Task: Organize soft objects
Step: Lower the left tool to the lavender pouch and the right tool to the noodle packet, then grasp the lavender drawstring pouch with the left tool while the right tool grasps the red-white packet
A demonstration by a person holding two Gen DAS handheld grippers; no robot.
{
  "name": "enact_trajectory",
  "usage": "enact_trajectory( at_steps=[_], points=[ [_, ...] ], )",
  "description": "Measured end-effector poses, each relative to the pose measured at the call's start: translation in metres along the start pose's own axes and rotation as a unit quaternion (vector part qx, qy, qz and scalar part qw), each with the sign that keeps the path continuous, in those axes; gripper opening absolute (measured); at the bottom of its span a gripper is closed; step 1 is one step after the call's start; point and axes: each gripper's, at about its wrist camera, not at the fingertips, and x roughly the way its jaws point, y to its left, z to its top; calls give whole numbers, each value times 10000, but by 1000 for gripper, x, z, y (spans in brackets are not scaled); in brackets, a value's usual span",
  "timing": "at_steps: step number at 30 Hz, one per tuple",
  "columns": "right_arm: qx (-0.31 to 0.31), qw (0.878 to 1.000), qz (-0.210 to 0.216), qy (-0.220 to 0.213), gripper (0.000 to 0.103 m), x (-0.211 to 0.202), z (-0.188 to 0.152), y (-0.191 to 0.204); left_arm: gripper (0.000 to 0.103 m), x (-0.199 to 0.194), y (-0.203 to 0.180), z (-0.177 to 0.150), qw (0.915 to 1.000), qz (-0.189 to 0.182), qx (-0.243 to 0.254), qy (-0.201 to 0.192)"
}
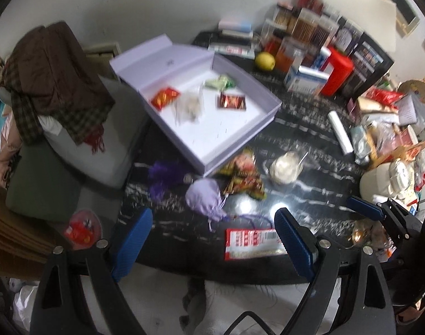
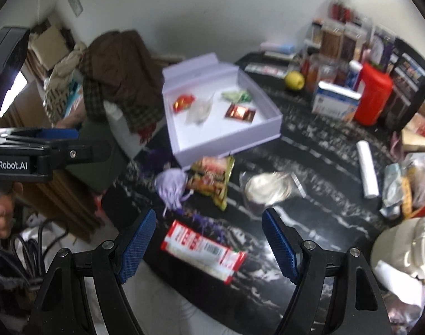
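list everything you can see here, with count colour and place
box: 1, lilac, open, far left on table
packets in box: 4, red, clear, green, dark red
pouch: 1, lilac, near box corner
snack bag: 1, yellow-red, beside pouch
clear bag: 1, whitish, mid table
flat packet: 1, red-white, near edge
lemon: 1, yellow, far side
table: 1, black marbled
left gripper: open, empty
right gripper: open, empty

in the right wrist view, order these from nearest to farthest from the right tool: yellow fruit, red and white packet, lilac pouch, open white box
1. red and white packet, between the right tool's fingers, on the table
2. lilac pouch, ahead, slightly left
3. open white box, behind the pouch
4. yellow fruit, far back by the jars
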Motion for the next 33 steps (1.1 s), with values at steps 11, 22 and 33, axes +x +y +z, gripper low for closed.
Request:
enact_trajectory(
  at_steps=[11,22,33],
  points=[
    [-640,9872,451,1387,79,83,-29,7,90,67,19,-8,9950,47,-262,959],
    [-1757,9673,368,1792,79,140,-44,25,90,110,28,-12,9870,-33,-447,1542],
    [-2256,9527,208,2024,80,164,-66,34,90,121,31,-13,9844,-75,-552,1671]
  ],
)
